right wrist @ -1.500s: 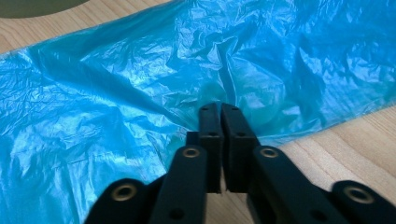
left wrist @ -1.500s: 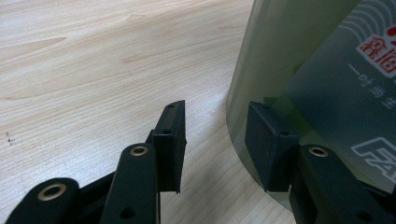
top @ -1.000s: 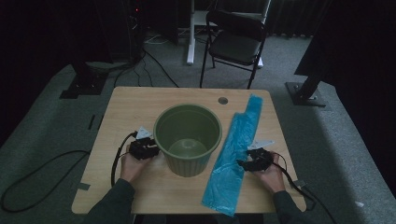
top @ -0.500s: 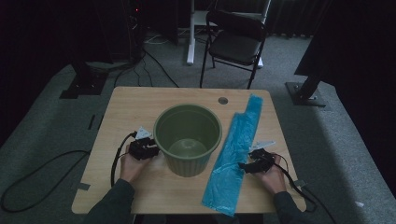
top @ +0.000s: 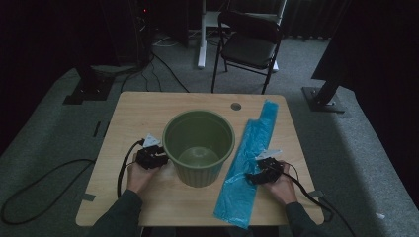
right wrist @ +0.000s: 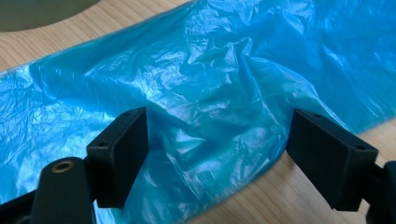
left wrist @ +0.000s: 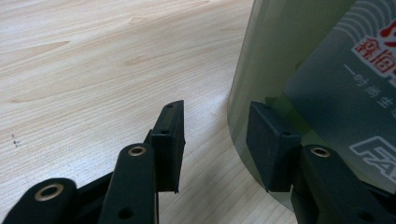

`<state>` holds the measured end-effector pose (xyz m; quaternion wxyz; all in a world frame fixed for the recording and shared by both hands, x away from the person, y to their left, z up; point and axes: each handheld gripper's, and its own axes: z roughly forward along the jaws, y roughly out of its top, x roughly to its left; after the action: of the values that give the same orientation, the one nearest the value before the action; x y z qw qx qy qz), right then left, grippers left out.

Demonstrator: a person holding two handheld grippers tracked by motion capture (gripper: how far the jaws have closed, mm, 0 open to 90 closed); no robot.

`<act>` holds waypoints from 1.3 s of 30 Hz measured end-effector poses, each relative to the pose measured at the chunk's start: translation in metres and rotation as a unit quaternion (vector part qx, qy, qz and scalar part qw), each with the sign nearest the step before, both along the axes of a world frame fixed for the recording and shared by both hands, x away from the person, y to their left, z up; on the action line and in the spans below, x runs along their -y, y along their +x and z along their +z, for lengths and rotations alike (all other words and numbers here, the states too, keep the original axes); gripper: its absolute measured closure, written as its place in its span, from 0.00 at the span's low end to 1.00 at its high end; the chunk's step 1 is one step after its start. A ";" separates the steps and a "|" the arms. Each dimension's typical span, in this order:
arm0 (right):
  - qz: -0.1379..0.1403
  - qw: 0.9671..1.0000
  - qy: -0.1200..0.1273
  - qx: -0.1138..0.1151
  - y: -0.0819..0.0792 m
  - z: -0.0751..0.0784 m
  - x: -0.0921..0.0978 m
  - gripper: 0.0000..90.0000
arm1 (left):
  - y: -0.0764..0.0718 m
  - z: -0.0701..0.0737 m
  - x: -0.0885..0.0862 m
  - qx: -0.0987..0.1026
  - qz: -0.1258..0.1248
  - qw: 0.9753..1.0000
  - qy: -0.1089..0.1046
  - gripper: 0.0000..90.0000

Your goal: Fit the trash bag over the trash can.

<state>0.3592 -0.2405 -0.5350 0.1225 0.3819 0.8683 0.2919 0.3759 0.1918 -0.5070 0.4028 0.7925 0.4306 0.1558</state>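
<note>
Between the right gripper's (right wrist: 215, 154) spread fingers (right wrist: 119, 154) lies the blue bag (right wrist: 210, 93).

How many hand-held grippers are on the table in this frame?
2. The left hand-held gripper sits against the left wall of the green bucket, jaws open. The right hand-held gripper is at the right edge of the blue plastic bag, jaws open around it.

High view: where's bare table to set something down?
The wooden table is free along its far edge behind the green plastic bucket, up to the small round hole, and on its left side beyond the left gripper. The near right is crowded: the long blue plastic bag lies there, with the right gripper on it.
</note>
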 end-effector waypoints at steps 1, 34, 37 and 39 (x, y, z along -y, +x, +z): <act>0.001 1.000 0.000 0.001 0.000 0.000 -0.002 0.23 | 0.000 0.000 0.000 0.000 0.001 1.000 -0.001 0.64; 0.002 1.000 0.013 0.005 0.002 0.008 -0.015 1.00 | 0.010 -0.001 -0.001 0.004 0.003 1.000 -0.027 0.65; 0.004 1.000 0.028 0.011 0.001 0.013 -0.012 1.00 | 0.010 0.000 -0.002 0.007 0.001 0.999 -0.032 0.65; 0.009 0.999 0.033 0.020 0.000 0.016 -0.011 1.00 | 0.010 0.000 -0.002 0.010 -0.003 0.999 -0.034 0.65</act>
<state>0.3592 -0.2299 -0.5194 0.1245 0.3719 0.8591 0.3288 0.3858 0.1940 -0.5067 0.4339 0.7781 0.4295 0.1478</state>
